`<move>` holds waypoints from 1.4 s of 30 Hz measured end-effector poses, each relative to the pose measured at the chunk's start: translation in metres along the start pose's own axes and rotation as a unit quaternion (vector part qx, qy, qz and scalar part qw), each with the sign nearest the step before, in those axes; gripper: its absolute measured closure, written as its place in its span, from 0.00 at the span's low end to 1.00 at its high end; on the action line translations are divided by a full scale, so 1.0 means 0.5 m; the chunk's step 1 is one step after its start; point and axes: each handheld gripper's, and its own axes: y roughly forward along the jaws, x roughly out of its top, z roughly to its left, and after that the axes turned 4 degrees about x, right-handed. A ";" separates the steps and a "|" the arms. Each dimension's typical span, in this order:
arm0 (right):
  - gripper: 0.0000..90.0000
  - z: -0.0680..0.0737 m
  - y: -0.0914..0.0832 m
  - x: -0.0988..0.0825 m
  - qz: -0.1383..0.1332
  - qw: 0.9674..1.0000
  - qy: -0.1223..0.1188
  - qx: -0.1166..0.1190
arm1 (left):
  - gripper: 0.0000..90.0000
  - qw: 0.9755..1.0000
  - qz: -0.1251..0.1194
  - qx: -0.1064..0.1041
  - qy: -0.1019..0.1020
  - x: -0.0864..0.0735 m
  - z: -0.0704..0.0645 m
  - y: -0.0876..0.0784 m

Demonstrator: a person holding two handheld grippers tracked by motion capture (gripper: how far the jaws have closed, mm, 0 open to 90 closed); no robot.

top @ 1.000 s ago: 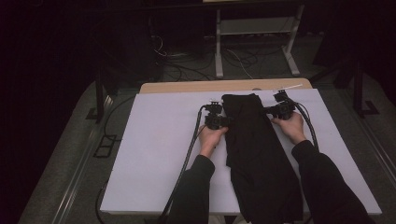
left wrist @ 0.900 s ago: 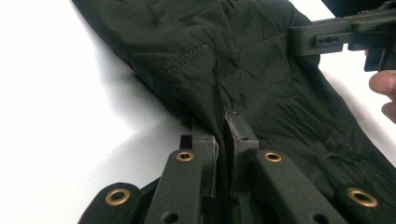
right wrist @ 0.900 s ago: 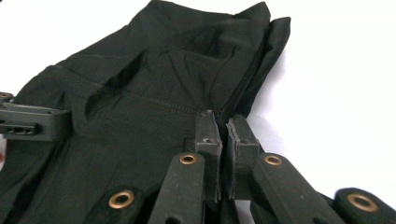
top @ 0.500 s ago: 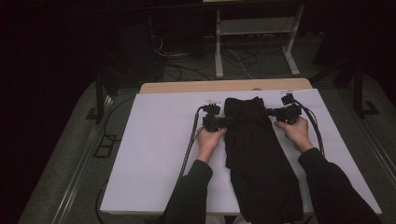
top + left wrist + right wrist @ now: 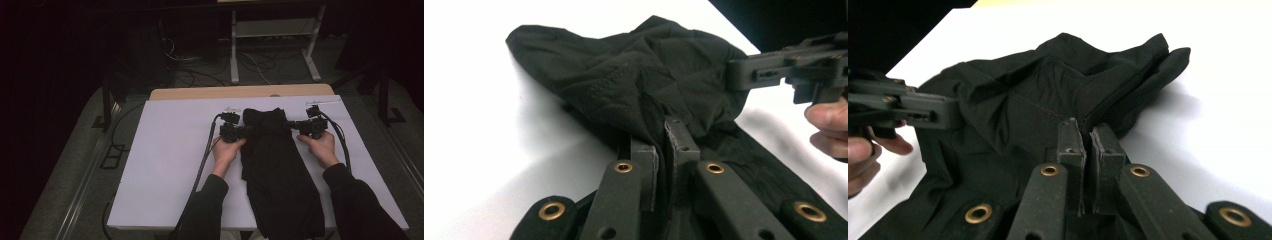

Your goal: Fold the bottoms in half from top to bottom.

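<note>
Black garment point(image 5: 277, 165), long, rumpled, bunched at far end

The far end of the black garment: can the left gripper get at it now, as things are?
Probably not at once: the left gripper is shut on the black garment's left edge. The white table around is bare, so releasing would free the way.

sleeves: the person is wearing long black sleeves point(image 5: 350, 200).
left hand-held gripper point(image 5: 663, 145): black jaws are showing grey pads and brass-ringed holes.
right hand-held gripper point(image 5: 1087, 142): is looking alike.
cables point(image 5: 202, 160): black ones are trailing.
</note>
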 end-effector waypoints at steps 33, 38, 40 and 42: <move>0.94 0.098 -0.108 -0.075 -0.023 0.999 -0.017 0.028 | 0.94 0.998 -0.036 -0.052 0.025 -0.073 -0.078 -0.096; 0.94 0.106 -0.121 -0.084 -0.020 0.999 -0.019 0.029 | 0.94 0.996 -0.044 -0.062 0.038 -0.082 -0.093 -0.111; 0.94 0.110 -0.125 -0.087 -0.019 0.999 -0.024 0.028 | 0.94 0.996 -0.045 -0.067 0.043 -0.088 -0.101 -0.117; 0.94 0.112 -0.128 -0.089 -0.017 0.999 -0.025 0.029 | 0.94 0.996 -0.044 -0.067 0.050 -0.094 -0.107 -0.120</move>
